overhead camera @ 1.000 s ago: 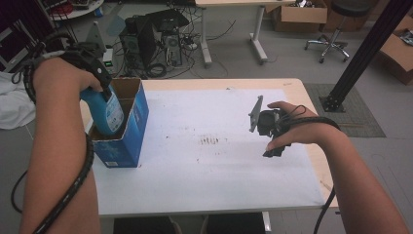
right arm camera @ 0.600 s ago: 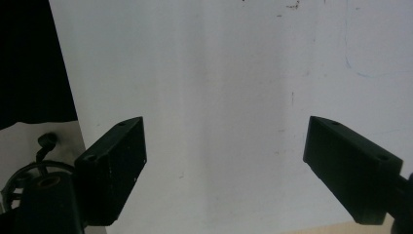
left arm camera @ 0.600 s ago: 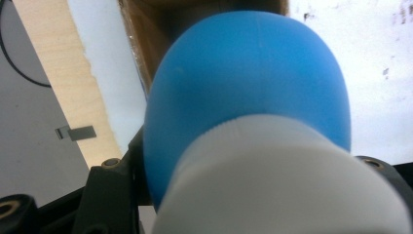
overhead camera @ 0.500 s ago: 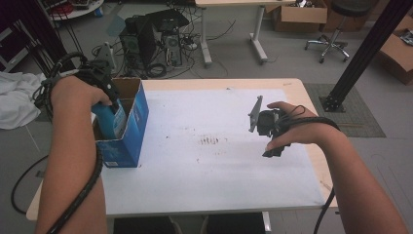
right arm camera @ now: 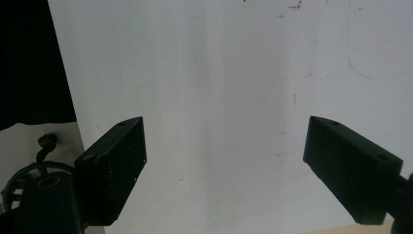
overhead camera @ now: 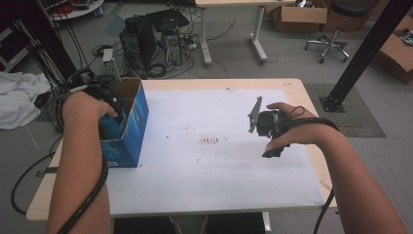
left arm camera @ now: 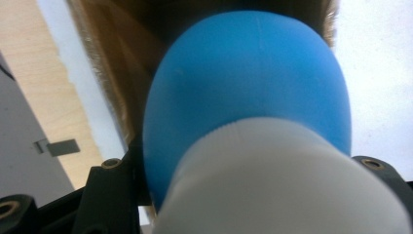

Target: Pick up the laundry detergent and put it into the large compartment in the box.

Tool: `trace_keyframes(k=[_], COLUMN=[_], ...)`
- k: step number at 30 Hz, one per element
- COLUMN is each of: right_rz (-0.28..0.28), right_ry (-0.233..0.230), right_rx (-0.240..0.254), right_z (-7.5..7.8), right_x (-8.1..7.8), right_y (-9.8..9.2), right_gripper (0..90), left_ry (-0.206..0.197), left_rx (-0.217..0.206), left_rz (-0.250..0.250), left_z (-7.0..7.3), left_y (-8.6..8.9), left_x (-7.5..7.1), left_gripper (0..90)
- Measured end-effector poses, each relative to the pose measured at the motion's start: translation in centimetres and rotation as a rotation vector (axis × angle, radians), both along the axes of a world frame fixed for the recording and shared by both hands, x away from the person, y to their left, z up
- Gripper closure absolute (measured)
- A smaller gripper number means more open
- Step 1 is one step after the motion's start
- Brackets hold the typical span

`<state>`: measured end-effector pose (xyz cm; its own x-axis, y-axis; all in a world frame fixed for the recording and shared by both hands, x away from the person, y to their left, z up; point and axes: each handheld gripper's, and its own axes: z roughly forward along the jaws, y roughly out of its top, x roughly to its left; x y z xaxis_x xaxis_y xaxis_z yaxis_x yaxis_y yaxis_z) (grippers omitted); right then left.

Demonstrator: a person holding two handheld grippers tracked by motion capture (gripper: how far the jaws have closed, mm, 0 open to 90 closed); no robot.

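My left gripper (overhead camera: pixel 112 119) reaches down into an open blue cardboard box (overhead camera: pixel 130 132) at the table's left edge, shut on a blue bottle (overhead camera: pixel 110 128). In the left gripper view the blue bottle (left arm camera: pixel 248 87) and its white cap (left arm camera: pixel 282 190) sit between the jaws of the left gripper (left arm camera: pixel 248 195), with the box's brown inner wall (left arm camera: pixel 122 58) behind. Over the right side of the white sheet (overhead camera: pixel 209 165), my right gripper (overhead camera: pixel 269 139) is held still. The right gripper (right arm camera: pixel 226 156) is open, with nothing between its jaws and bare white sheet (right arm camera: pixel 219 58) beneath.
The wooden table (overhead camera: pixel 297 87) ends just right of the right hand. Beyond it, on the floor, stand a computer tower (overhead camera: pixel 141 44) with cables, an office chair (overhead camera: pixel 336 29) and cardboard boxes (overhead camera: pixel 292 14). A black post (overhead camera: pixel 360 53) rises at the right. White cloth (overhead camera: pixel 17 97) lies at the left.
My left hand has lowered the blue bottle from above the box's rim down into the box. The right hand and its gripper have stayed put.
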<state>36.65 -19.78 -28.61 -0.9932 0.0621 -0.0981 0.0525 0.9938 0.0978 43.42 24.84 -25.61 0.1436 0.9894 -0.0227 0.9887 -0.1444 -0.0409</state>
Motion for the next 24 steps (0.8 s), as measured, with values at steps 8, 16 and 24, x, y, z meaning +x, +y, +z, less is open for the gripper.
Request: trace_keyframes(k=[8, 16, 24], right_rz=[-0.005, -0.003, -0.006], right_ry=[0.0, 0.0, 0.0], right_rx=[-0.001, -0.002, -0.007], right_z=[0.0, -0.1, -0.2], right_x=[0.0, 0.0, -0.1], right_y=[-0.2, 0.0, -0.2], right_gripper=[15.9, 16.0, 16.0], left_ry=[0.011, 0.003, -0.013], left_rx=[0.026, 0.037, 0.026], left_rz=[-0.003, -0.007, 0.007], left_z=[-1.9, -3.2, -3.7], left_y=[0.3, 0.0, 0.3], left_x=[-0.1, -0.1, -0.1], left_gripper=[40.5, 40.4, 40.4])
